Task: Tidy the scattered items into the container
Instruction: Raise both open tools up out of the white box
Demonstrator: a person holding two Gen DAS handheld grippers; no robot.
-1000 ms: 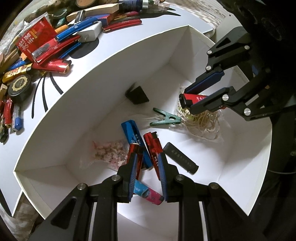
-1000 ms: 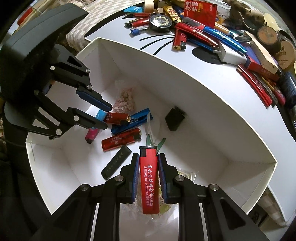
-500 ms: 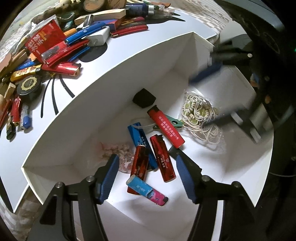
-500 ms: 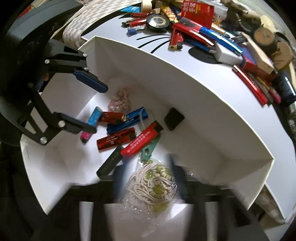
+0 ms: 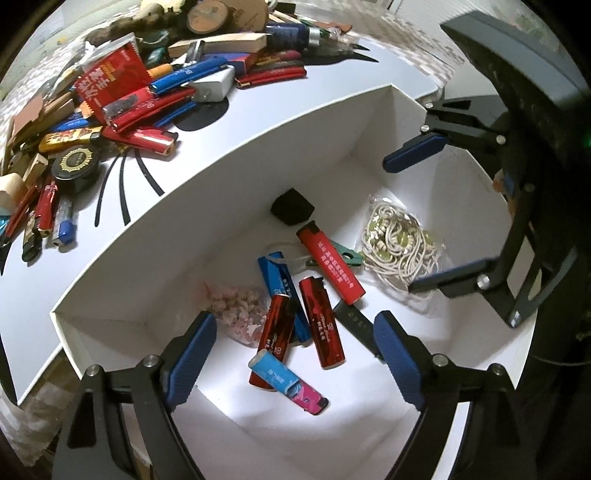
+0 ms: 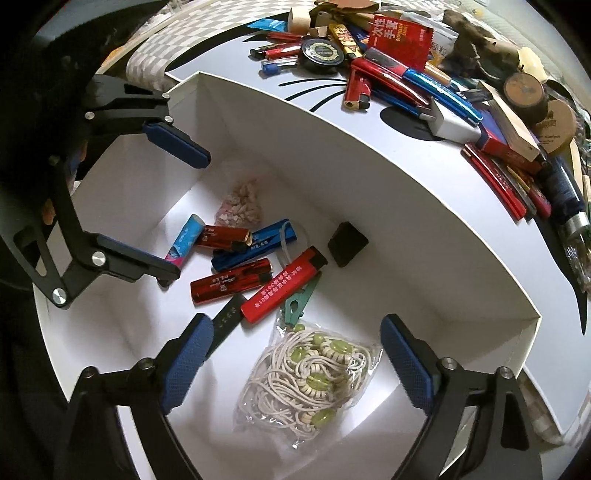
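Both grippers hang over the white container [image 5: 229,162], nothing between either pair of jaws. Left gripper [image 5: 295,354] jaws wide and opening; right gripper [image 6: 295,365] jaws wide and opening too. A red lighter [image 6: 283,286] with white Chinese print, too small to read, lies flat on the container floor, long axis diagonal, black cap toward the black square pad [image 6: 347,243]. It rests across a green clip [image 6: 300,301], just beside the bagged cord [image 6: 310,380]. On the worktop [image 6: 317,96], a red packet [image 6: 399,35] reads "DISPOSABLE".
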